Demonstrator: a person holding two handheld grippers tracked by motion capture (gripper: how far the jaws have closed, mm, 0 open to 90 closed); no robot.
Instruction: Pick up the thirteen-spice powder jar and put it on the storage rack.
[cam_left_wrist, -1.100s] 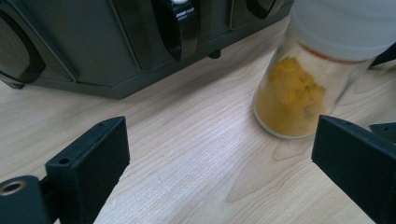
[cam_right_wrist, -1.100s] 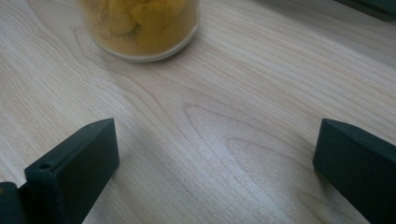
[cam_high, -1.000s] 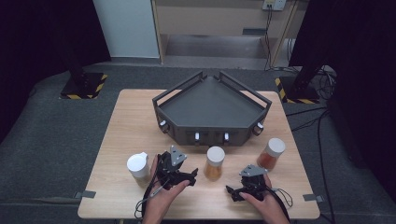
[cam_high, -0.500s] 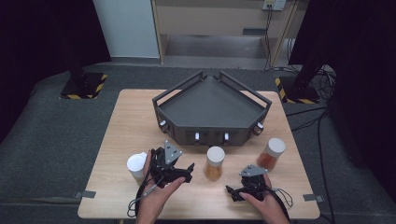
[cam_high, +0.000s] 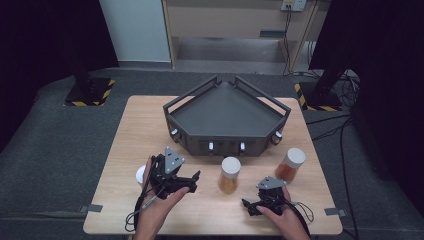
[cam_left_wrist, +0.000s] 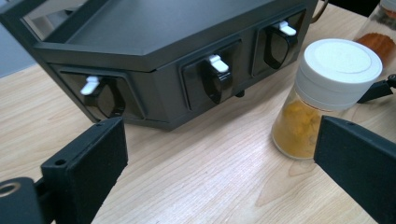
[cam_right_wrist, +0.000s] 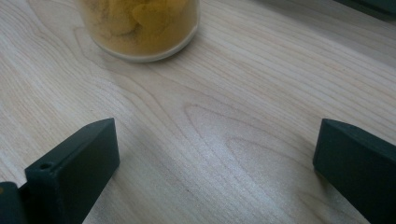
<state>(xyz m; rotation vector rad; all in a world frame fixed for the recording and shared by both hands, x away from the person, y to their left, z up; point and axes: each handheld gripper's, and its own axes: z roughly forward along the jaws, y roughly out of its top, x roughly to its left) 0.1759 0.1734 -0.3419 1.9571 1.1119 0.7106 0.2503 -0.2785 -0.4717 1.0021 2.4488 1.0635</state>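
Near edge of surface (cam_high: 120, 150): right gripper (cam_high: 252, 206) low at near right, fingers (cam_right_wrist: 74, 163) wide, empty, resting just over bare wood, aimed toward yellow jar (cam_high: 229, 175). Jar base at top of right gripper view, well beyond fingertips, so no grasp yet. Likely parked there to leave room for other hand.

Left gripper (cam_high: 192, 181) at near left, raised, tipped toward centre, fingers (cam_left_wrist: 86, 161) wide, holding nothing. Spread wide enough to take jar body; jar just ahead and off toward one finger in left gripper view, not between them. Probably lining up for side grasp below lid.

White-lidded jar (cam_high: 141, 175) just behind left hand, mostly hidden, near left edge; contents cannot tell.

Yellow jar upright, white lid on, standing mid-surface between grippers, just before tray front. Kept upright, lid shut, so no spill when gripped.

Red jar (cam_high: 291, 165) upright, toward right edge, beside tray's right front corner, apart from yellow jar.

Tray (cam_high: 226, 112) dark, angular, far half of surface, centre. Front panel with white-tipped levers (cam_left_wrist: 218, 63); rails on both back sides. Flat top bare, likely where jars go, hence jars lined up along its front.
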